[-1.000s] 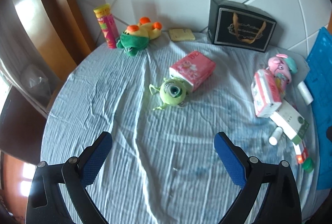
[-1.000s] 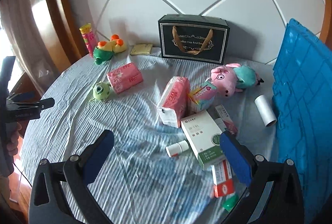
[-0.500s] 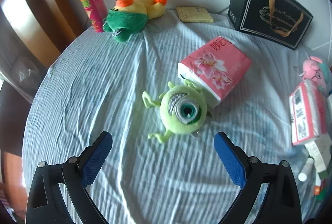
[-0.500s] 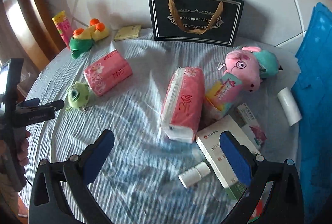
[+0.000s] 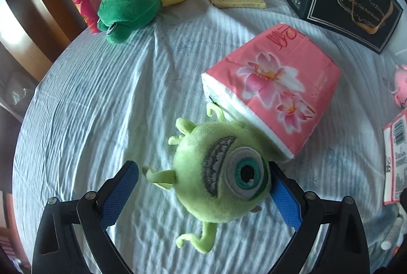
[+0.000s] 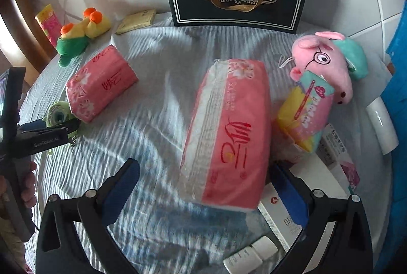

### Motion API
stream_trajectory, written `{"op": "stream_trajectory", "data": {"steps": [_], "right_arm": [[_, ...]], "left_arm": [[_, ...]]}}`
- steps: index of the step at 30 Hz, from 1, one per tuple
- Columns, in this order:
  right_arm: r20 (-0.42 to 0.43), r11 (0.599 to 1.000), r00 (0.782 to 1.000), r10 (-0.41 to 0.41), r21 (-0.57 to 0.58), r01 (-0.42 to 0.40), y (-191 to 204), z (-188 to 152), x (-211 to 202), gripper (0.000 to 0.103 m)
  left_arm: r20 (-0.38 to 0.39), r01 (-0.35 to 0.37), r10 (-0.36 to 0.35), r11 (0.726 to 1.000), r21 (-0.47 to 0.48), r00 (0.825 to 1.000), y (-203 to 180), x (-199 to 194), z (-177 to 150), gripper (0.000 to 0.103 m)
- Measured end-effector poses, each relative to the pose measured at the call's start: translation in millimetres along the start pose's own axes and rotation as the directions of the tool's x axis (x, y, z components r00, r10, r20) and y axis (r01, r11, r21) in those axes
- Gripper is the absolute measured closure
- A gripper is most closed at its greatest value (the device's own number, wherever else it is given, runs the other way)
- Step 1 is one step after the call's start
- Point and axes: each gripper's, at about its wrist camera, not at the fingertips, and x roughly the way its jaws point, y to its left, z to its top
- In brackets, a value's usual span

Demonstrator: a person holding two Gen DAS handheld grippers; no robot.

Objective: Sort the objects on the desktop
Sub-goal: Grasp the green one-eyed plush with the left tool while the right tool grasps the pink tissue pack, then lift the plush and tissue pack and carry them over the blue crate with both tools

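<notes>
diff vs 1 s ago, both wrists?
Both grippers advanced. The left gripper, open, now brackets the green one-eyed plush; the right gripper, open, has closed in around the near end of the pink tissue pack. Nothing gripped yet. Objects on the tablecloth stayed put.

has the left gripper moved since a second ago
Yes. The left gripper has advanced across the table toward the one-eyed green plush, which now sits between its open fingers; the pink tissue pack beyond also looms much nearer.
</notes>
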Motion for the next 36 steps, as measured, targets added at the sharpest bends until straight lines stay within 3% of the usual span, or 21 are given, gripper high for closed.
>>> {"op": "stream_trajectory", "data": {"steps": [4,6,9,17,18,21,28,36], "right_arm": [[0.008,1.0,1.0,-0.015,-0.001,0.015,2.6,4.0,8.5,0.0],[0.007,1.0,1.0,-0.021,0.018,0.021,1.7,4.8,12.8,0.0],[0.012,0.999,1.0,-0.016,0.045,0.015,-0.5,6.2,16.1,0.0],[-0.032,0.999,0.998,-0.047,0.011,0.047,3.0,5.7,26.0,0.001],[-0.028,0.999,0.998,-0.051,0.007,0.051,3.6,4.9,25.5,0.007],[0.005,0.998,0.998,-0.063,0.002,0.063,3.1,4.9,17.3,0.044],[0.027,1.0,0.999,0.021,-0.011,-0.021,4.9,-1.6,-14.9,0.046],[0.14,0.997,0.988,0.062,-0.062,-0.054,15.7,-14.5,-96.1,0.048]], "left_arm": [[-0.005,0.052,-0.052,0.999,-0.001,0.999,1.2,2.3,-4.1,0.034],[0.01,0.048,-0.048,0.999,0.027,0.999,-3.1,-0.9,-7.2,0.039],[0.032,0.007,-0.008,0.998,0.057,0.999,-7.5,-5.2,-11.8,0.04],[0.073,0.031,-0.034,0.999,0.042,0.997,3.9,-34.3,-21.9,0.042],[0.082,0.038,-0.04,0.999,0.036,0.996,6.2,-41.8,-23.5,0.042],[0.1,0.043,-0.046,0.999,0.031,0.994,10.6,-60.8,-28.7,0.042],[0.143,0.061,-0.068,0.997,0.054,0.987,7.9,-112.0,-50.5,0.042],[0.234,0.067,-0.082,0.995,0.071,0.969,2.6,-186.0,-71.6,0.042]]}}
